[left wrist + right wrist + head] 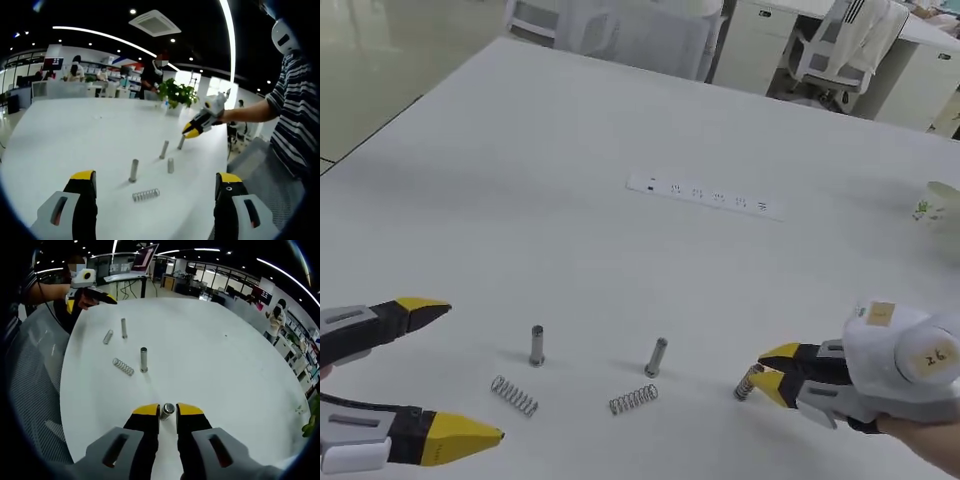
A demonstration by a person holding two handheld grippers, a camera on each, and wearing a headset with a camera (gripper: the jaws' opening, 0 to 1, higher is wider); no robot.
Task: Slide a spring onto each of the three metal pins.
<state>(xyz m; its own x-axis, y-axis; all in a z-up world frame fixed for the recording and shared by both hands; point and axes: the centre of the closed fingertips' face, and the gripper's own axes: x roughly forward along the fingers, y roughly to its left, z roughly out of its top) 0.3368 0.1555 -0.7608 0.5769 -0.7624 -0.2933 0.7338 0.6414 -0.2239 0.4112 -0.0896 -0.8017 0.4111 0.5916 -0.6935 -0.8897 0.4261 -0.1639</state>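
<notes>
Left tongs (pixel 470 372), wide open, empty: nearer to my loose spring (pixel 514 395), lying flat beside upright bare pin (pixel 537 345). Right tongs (pixel 761 372) closed on third pin (pixel 167 411), spring-wrapped, I judge.

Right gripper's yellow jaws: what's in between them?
A metal pin sits between the right gripper's tips, its round top showing. The head view shows spring coils around it. The jaws cover its lower part. Whether they squeeze it is unclear.

On the white counter (pixel 520 170) lies a flat white power strip (pixel 705 196); a green-printed paper cup (pixel 940 205) stands well apart.
</notes>
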